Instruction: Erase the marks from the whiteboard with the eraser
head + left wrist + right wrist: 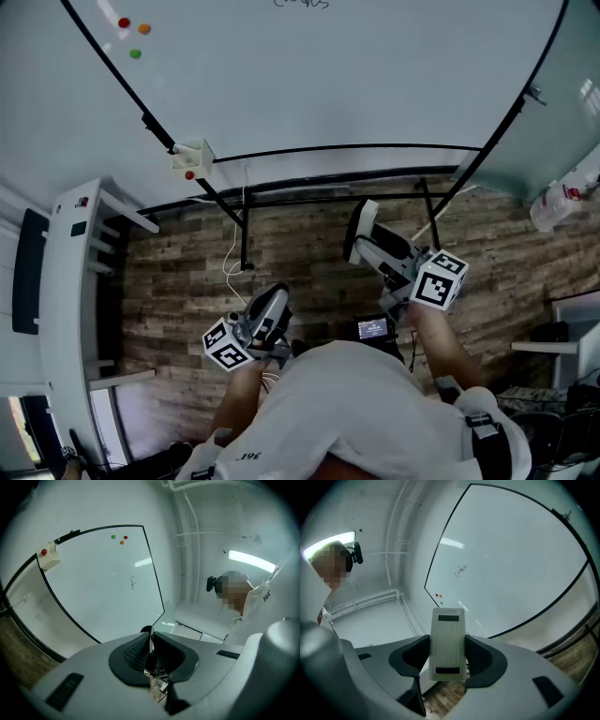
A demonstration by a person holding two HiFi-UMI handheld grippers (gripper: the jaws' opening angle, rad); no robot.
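**Eraser held, board not touched**

The right gripper (448, 660) has its jaws closed on the eraser (447, 639). The eraser is a pale block standing upright between the jaws, with a dark slot near its top and another near its bottom. It is held in the air, away from the board (328, 84).

The left gripper (150, 644) has its jaws closed together, with nothing in them.

The board is big and white with a thin black edge. A small scribble (461, 570) sits far up the board, well apart from the eraser, with lots of bare white around it. Red, orange and green dots (135, 37) sit near one corner. A small pale box (192, 157) with a red button is fixed to the board's edge.

Below is a wood plank floor (309, 244). A white rack (70, 281) stands on the left. The walls are white, with pipes (190, 541) running up one of them.
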